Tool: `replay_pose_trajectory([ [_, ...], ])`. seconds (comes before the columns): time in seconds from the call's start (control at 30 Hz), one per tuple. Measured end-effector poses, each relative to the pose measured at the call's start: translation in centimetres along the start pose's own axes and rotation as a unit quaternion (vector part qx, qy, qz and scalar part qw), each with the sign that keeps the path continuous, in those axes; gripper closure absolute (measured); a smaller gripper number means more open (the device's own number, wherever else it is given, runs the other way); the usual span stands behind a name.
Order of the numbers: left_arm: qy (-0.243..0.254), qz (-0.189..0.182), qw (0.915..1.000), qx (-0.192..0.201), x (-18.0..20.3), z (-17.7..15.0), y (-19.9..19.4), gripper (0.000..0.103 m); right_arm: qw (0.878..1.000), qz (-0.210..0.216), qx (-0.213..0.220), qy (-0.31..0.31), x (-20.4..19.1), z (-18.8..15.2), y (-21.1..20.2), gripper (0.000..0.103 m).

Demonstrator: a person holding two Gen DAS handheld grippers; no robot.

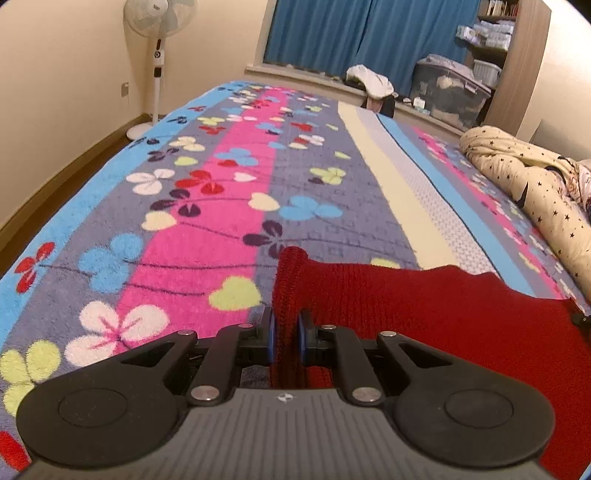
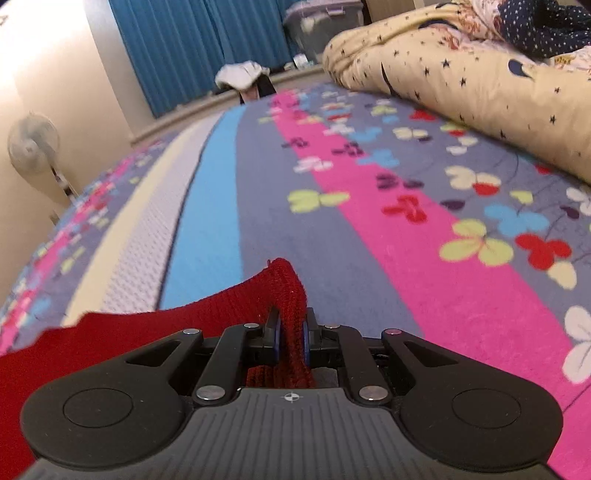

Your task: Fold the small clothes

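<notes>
A dark red knit garment (image 1: pixel 424 306) hangs stretched between my two grippers above a flowered bed blanket (image 1: pixel 184 221). My left gripper (image 1: pixel 286 332) is shut on the garment's left ribbed corner, and the cloth runs off to the right. My right gripper (image 2: pixel 291 332) is shut on the other ribbed corner of the red garment (image 2: pixel 147 328), and the cloth runs off to the left. The lower part of the garment is hidden under the grippers.
The blanket (image 2: pixel 406 240) covers the whole bed. A rolled cream quilt with stars (image 1: pixel 535 177) (image 2: pixel 461 81) lies along the bed's right side. A standing fan (image 1: pixel 159 66), blue curtains (image 1: pixel 351 33) and a storage box (image 1: pixel 447 88) stand beyond the bed.
</notes>
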State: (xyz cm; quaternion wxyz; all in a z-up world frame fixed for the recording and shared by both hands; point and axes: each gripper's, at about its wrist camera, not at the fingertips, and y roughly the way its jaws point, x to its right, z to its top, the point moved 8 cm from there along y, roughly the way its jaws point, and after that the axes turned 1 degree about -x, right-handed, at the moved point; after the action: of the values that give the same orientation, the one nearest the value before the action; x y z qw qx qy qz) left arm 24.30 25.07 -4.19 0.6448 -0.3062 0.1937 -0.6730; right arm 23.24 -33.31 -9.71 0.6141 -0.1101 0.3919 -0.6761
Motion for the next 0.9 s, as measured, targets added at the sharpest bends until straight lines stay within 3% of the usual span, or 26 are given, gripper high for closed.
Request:
replay_pose_trajectory([
  [0.23,0.003,0.003,0.9998,-0.021,-0.2,-0.8,1.7,0.090,1.000,-0.018,-0.010,-0.013,-0.5,-0.6,0.8,0.091],
  [0.33,-0.001,0.005,0.9991,-0.043,-0.3,-1.4,2.1,0.085,1.000,-0.025,-0.016,-0.001,-0.1,-0.7,0.5,0.080],
  [0.37,-0.007,0.009,0.9989,-0.046,-0.4,-1.3,1.7,0.084,0.999,-0.034,-0.015,0.011,0.2,-0.6,-0.1,0.071],
  [0.4,-0.016,0.007,0.9988,-0.045,-0.5,-1.0,1.0,0.083,0.999,-0.036,-0.014,0.021,0.5,-0.4,-0.7,0.068],
  [0.43,-0.023,0.002,0.9989,-0.041,-0.6,-0.6,0.0,0.083,0.999,-0.033,-0.012,0.032,0.7,-0.2,-1.7,0.068],
  [0.5,-0.035,-0.012,0.9982,-0.047,-0.7,0.0,-2.3,0.072,0.999,-0.022,-0.003,0.048,1.1,0.2,-4.3,0.068],
  [0.63,-0.039,-0.040,0.9932,-0.102,-0.1,-0.8,-7.0,0.068,0.999,-0.003,-0.015,0.050,2.1,-0.1,-9.3,0.064],
  [0.73,-0.024,-0.056,0.9903,-0.125,0.5,-3.1,-10.1,0.053,0.997,0.010,-0.044,0.061,3.0,-2.1,-12.1,0.054],
  [0.87,-0.077,-0.064,0.9838,-0.148,-0.2,-7.7,-10.8,0.051,0.989,0.037,-0.135,0.049,2.9,-7.3,-12.9,0.052],
  [0.9,-0.081,-0.056,0.9788,-0.180,-0.3,-9.6,-10.1,0.053,0.987,0.028,-0.157,0.030,2.7,-8.6,-12.9,0.052],
])
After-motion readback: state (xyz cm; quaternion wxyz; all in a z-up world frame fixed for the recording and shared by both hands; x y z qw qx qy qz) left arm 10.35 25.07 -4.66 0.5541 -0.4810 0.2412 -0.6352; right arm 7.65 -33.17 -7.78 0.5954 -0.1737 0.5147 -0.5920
